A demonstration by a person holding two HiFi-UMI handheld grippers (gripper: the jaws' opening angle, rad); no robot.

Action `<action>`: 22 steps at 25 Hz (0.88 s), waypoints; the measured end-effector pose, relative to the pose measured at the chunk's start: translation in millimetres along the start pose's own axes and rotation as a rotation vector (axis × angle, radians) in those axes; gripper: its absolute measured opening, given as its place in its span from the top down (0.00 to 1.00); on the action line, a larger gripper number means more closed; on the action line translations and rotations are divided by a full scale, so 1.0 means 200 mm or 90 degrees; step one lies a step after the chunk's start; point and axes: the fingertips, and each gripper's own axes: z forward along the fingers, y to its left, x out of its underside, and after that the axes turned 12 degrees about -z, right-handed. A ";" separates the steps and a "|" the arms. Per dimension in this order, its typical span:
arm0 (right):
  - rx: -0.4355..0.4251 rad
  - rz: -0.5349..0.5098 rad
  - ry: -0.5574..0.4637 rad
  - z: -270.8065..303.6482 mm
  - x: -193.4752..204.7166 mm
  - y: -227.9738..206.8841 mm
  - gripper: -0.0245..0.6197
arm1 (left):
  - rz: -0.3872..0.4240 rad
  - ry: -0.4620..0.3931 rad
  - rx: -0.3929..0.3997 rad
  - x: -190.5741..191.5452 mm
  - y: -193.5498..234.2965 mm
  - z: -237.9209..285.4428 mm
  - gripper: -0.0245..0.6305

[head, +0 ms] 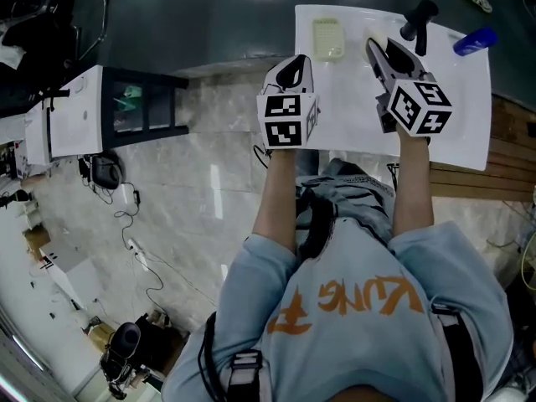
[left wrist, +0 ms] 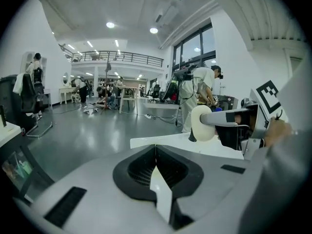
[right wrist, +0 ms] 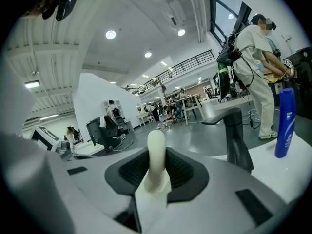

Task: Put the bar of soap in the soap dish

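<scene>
A pale yellow soap dish (head: 328, 38) lies on the white counter (head: 452, 132), near its far left edge. My right gripper (head: 377, 47) hovers over the counter just right of the dish, shut on a cream bar of soap (head: 373, 37). In the right gripper view the soap (right wrist: 156, 147) stands upright between the jaws of the right gripper (right wrist: 156, 172). The left gripper view shows the same soap (left wrist: 202, 123) side-on. My left gripper (head: 291, 67) is at the counter's left edge, near the dish, jaws shut on nothing (left wrist: 156, 157).
A black faucet (head: 419, 23) stands behind the right gripper, and a blue bottle (head: 475, 42) sits at the counter's far right; both show in the right gripper view, faucet (right wrist: 235, 135) and bottle (right wrist: 284, 123). A black shelf unit (head: 142, 99) stands left. People work in the hall behind.
</scene>
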 end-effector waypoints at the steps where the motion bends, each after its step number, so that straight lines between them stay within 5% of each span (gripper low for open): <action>1: -0.004 0.000 0.006 0.02 0.01 0.00 0.78 | -0.005 0.007 -0.005 0.01 0.02 0.01 0.93; 22: -0.038 0.018 0.121 0.44 0.27 0.01 0.78 | -0.055 0.084 -0.025 0.19 0.32 0.28 0.93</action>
